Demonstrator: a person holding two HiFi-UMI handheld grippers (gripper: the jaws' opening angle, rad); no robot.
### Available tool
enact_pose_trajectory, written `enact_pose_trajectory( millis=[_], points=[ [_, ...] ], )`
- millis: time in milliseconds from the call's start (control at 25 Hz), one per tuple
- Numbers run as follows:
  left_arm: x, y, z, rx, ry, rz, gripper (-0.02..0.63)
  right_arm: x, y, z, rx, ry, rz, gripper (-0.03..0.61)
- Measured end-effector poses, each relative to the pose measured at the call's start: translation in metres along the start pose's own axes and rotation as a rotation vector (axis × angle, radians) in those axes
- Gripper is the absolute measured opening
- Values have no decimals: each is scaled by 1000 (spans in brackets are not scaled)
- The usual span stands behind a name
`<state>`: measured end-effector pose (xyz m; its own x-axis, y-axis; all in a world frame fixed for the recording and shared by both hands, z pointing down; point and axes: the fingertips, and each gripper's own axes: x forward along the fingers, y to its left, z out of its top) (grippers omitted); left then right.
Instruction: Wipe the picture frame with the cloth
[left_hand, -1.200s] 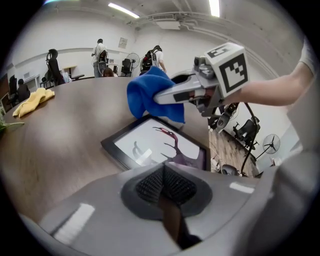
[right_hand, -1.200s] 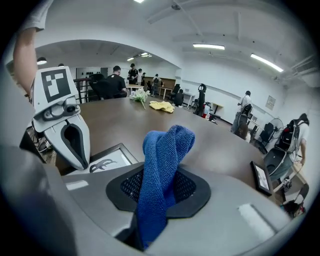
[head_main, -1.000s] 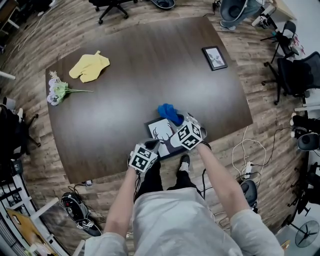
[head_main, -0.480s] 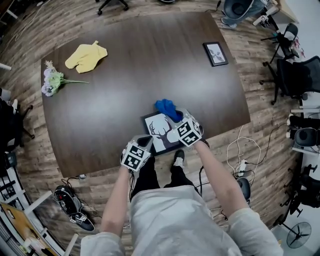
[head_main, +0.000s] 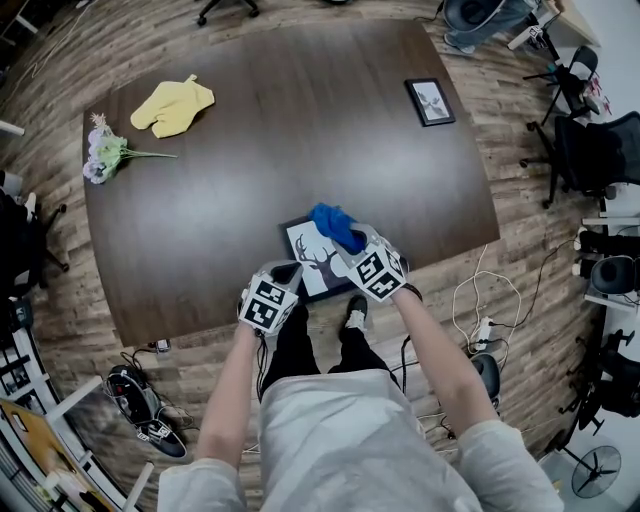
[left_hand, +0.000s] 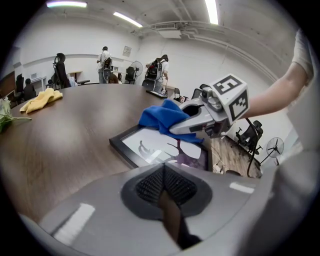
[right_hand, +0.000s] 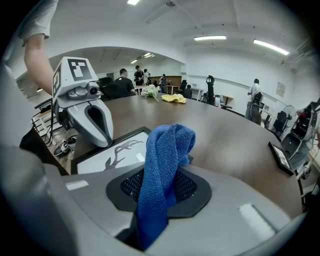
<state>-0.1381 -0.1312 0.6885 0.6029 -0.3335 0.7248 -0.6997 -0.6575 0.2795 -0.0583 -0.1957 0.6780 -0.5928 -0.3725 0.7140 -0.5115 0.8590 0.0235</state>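
Since a second ago, my left tongs (head_main: 288, 270) have drifted a touch to the left and now sit just off the near left corner of the picture frame (head_main: 310, 262). My right tongs (head_main: 346, 248) have carried the cloth (head_main: 333, 222) from beyond the frame's far edge onto its far right corner.

On the left gripper view I read the left tongs (left_hand: 164, 186) as pressed together with nothing between them, pointed at the frame (left_hand: 150, 150) from just beside it. On the right gripper view, the right tongs (right_hand: 160, 189) are pinching the blue cloth (right_hand: 165, 150), which rises out of them and flops forward in a folded loop. From the left side I can see that loop (left_hand: 160, 116) resting on the frame's far corner.

The frame lies flat near the near edge of the table (head_main: 260, 150), its antlered deer print facing up.

Well apart from all this, at the table's far left, lie a yellow cloth (head_main: 175, 107) and some flowers (head_main: 105, 158). A small frame (head_main: 429, 102) lies at the far right.
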Motion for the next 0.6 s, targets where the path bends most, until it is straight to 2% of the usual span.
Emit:
enact_pose_trajectory(
  millis=[200, 600],
  points=[
    [3, -7, 1, -5, -2, 3, 52, -19, 39, -23, -25, 27, 95, 81],
    [-1, -3, 0, -5, 0, 29, 52, -38, 71, -43, -36, 49, 156, 81]
  ],
)
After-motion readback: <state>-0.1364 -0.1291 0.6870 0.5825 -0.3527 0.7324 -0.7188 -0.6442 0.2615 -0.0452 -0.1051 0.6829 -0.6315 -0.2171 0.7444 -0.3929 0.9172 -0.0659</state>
